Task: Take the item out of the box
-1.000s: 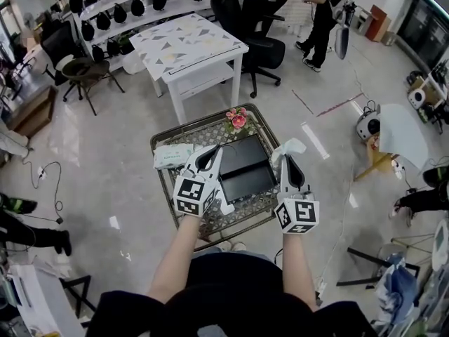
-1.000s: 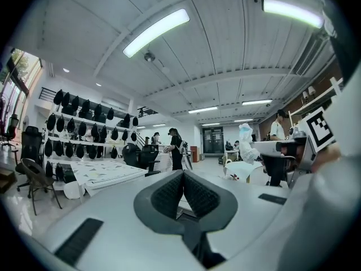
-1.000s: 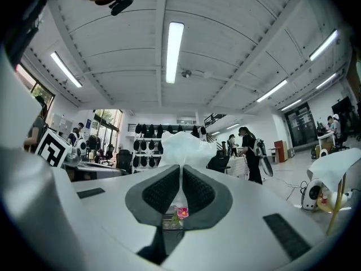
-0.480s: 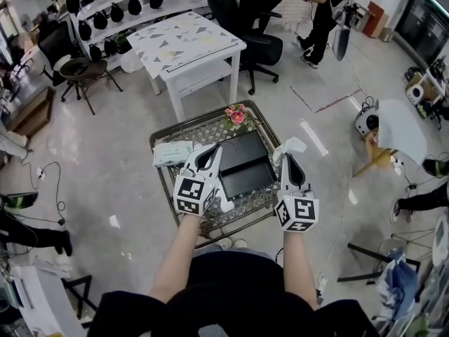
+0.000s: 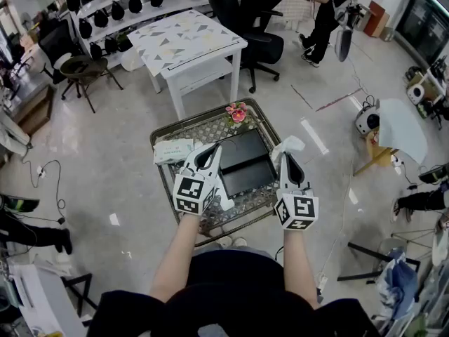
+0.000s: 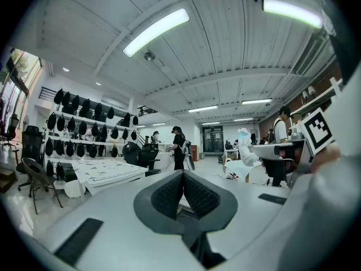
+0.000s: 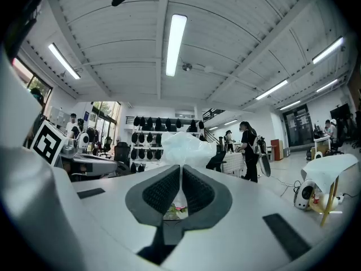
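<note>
As thin film needs a tight pinch, we log: white bag (image 5: 291,146), crinkly, translucent, soft, nipped in right gripper (image 5: 286,158), jaws shut, held clear of black box (image 5: 245,166), over table's (image 5: 184,130) right edge. Box: flat, matte, rigid, mid-table. Table: metal lattice. Left gripper (image 5: 208,151): jaws together, apparently empty, prob. on standby at box's left side.

The box (image 5: 244,163) sits on the table (image 5: 210,128), pack (image 5: 173,150) left, flowers (image 5: 237,114) behind it.
</note>
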`<state>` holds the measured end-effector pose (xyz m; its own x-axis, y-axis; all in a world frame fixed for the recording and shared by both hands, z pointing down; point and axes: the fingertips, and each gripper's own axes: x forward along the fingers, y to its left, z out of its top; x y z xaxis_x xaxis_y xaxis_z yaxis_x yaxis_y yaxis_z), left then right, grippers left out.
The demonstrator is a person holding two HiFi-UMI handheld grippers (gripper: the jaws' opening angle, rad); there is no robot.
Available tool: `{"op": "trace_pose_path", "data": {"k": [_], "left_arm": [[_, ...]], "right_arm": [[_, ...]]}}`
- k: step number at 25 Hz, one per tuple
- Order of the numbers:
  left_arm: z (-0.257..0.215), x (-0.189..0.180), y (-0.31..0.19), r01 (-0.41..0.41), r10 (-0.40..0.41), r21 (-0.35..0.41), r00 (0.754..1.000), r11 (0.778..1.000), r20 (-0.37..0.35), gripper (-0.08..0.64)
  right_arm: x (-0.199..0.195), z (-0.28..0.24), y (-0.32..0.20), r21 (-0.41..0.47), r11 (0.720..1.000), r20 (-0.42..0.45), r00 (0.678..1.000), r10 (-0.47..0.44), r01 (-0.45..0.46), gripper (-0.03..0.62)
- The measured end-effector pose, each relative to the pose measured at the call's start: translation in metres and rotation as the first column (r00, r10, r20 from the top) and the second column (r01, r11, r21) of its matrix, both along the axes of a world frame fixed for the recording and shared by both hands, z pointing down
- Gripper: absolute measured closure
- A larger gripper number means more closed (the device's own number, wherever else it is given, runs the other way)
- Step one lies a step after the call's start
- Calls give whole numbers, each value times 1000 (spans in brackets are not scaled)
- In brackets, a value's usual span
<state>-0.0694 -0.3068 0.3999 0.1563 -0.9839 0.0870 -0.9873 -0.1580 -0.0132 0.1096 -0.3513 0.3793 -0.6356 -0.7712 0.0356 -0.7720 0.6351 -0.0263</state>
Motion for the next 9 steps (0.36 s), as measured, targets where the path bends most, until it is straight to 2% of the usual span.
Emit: {"op": "trace_pose_path", "data": {"k": [9], "left_arm": [[-1, -1, 3, -3, 3, -3, 1000, 1000, 1, 541]], "right_arm": [[-4, 1, 2, -9, 1000, -12, 1000, -6, 6, 575]]}}
